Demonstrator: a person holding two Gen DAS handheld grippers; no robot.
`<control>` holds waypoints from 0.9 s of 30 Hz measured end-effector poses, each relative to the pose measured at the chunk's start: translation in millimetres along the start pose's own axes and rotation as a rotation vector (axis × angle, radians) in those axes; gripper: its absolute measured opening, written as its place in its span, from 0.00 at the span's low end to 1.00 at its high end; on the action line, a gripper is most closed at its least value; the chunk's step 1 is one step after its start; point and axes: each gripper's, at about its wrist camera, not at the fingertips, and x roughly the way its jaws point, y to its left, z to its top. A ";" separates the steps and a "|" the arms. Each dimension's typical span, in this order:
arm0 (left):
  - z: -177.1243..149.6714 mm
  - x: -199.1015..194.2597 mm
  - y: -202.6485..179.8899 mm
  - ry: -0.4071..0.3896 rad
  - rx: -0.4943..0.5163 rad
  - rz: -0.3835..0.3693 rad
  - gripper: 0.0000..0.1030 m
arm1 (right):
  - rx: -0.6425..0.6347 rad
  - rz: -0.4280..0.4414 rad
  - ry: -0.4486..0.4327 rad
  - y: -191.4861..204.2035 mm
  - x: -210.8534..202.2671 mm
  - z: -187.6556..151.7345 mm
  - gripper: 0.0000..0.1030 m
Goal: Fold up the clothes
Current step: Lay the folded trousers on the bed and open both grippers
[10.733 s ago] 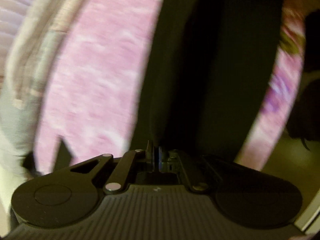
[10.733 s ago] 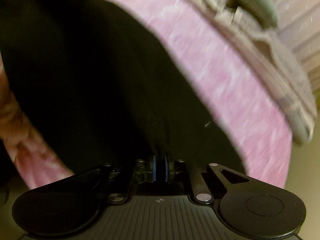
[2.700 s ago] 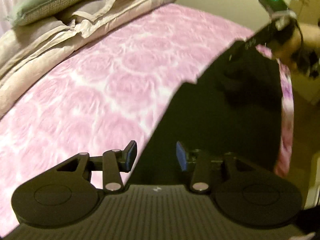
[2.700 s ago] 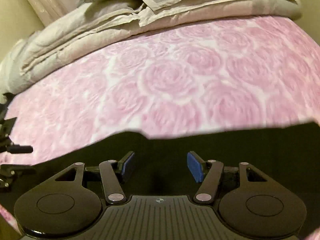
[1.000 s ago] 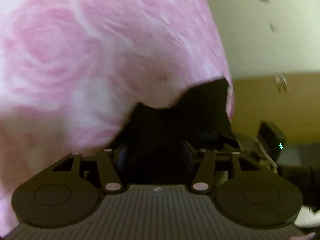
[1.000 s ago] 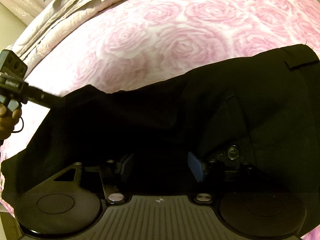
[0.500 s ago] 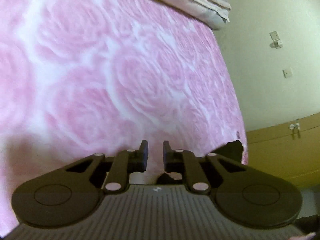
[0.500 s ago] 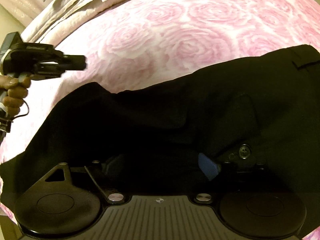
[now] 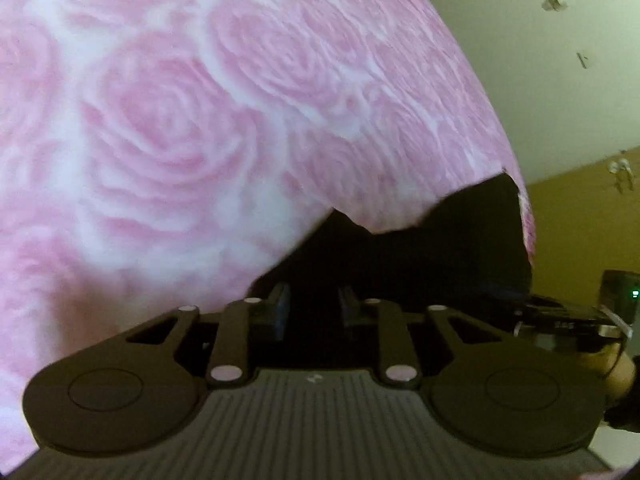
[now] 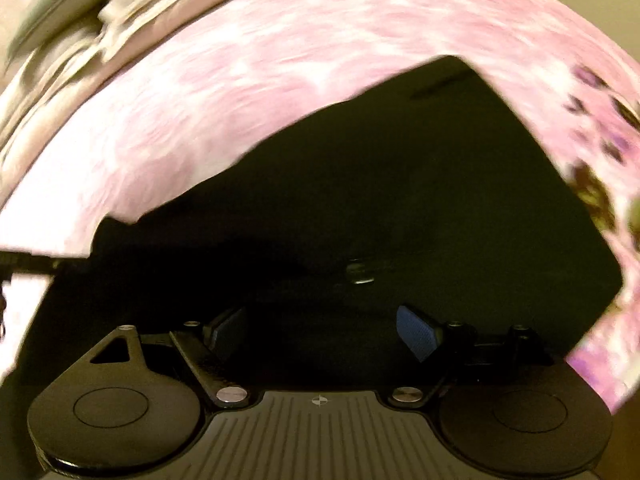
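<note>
black garment [image 10: 400, 184]: spread on the pink rose bedspread [image 9: 168, 120], near the bed's edge
left gripper [image 9: 312, 310]: fingers slightly apart, empty, over the garment's edge
right gripper [image 10: 324, 330]: fingers wide apart, empty, above the garment
bedding [image 10: 60, 20]: blurred, piled at far side

right gripper [image 10: 320, 330]: jaws wide apart, over cloth
black garment [image 10: 400, 200]: lay on pink rose bedspread [image 10: 280, 52]
frame: motion-blurred

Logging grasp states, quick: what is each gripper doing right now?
Left gripper: open, jaws apart over the black garment, gripping nothing.
Right gripper: wide open above the garment, holding nothing.
</note>
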 end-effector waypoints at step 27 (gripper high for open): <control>-99.4 -62.3 -52.3 0.122 0.091 0.300 0.42 | 0.255 -0.069 -0.116 -76.0 -63.9 -28.3 0.83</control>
